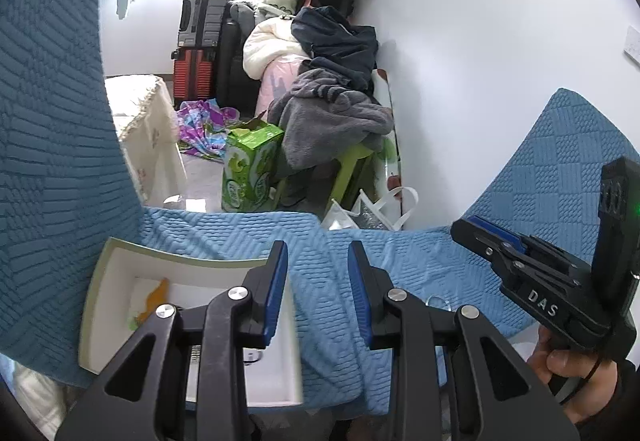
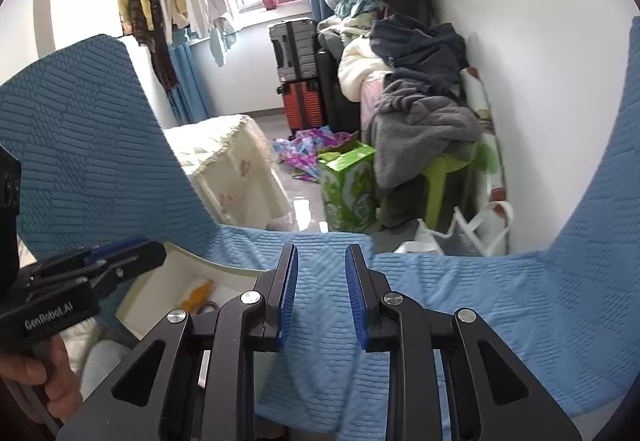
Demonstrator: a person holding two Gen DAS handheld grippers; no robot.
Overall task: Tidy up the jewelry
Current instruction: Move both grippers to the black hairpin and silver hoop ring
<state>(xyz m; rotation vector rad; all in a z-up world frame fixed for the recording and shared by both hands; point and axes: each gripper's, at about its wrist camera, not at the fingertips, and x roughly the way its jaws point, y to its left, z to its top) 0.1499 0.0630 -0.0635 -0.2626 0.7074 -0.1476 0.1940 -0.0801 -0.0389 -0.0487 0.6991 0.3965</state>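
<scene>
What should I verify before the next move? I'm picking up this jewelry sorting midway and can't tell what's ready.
1. Left gripper empty: ok, jaws apart, only blue cloth behind them.
2. Right gripper empty: ok, jaws apart, nothing between the pads.
3. White box open and reachable: ok, no lid on it, it sits on the cloth below the left gripper.
4. Box contents known: cannot tell, an orange item shows inside; the rest is hidden by the gripper.
5. Loose piece on the cloth: cannot tell, something small and clear lies right of the left gripper, partly hidden.
6. Grippers clear of each other: ok, apart.
</scene>
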